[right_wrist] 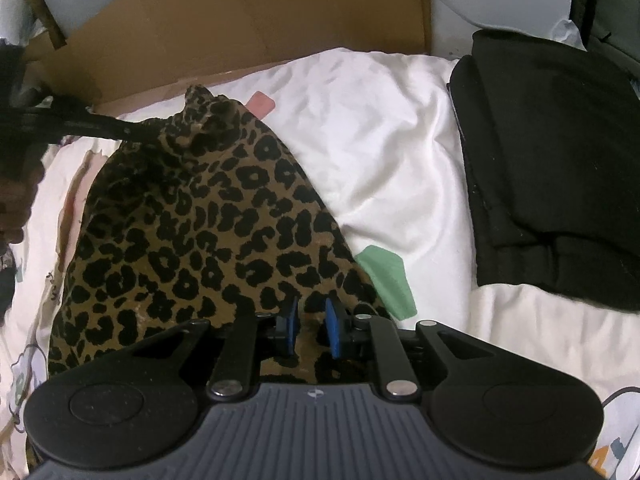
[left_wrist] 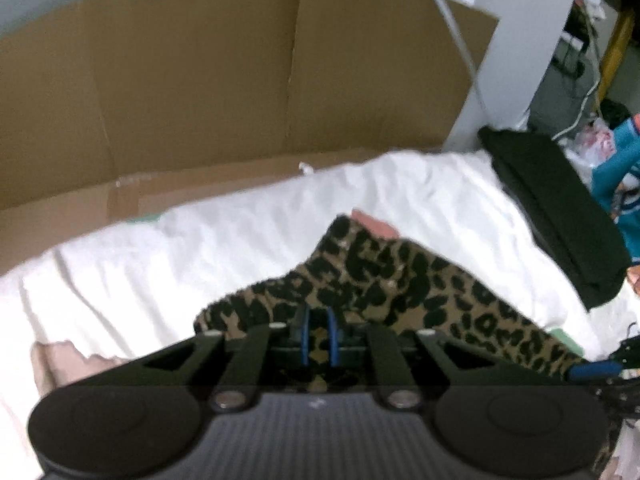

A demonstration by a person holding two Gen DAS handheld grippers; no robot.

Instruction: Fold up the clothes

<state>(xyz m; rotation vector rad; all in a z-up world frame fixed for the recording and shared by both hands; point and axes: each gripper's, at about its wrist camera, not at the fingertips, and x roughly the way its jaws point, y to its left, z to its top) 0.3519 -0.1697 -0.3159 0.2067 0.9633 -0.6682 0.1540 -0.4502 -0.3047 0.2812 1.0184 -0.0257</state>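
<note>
Between both grippers' jaws, leopard-print garment [right_wrist: 192, 216] is pinched above white bedding [right_wrist: 384, 128]

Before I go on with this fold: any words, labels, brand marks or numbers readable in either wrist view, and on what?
No text reads in either view.
Small pale emblem on each tongs' grey housing: a mark, not letters.
Coloured prints at the edges of the white bedding: cut off, unreadable.
Teal printed item at the right of the left view: too blurred.
Leopard-print garment, black folded clothes, cardboard: no lettering visible.
</note>
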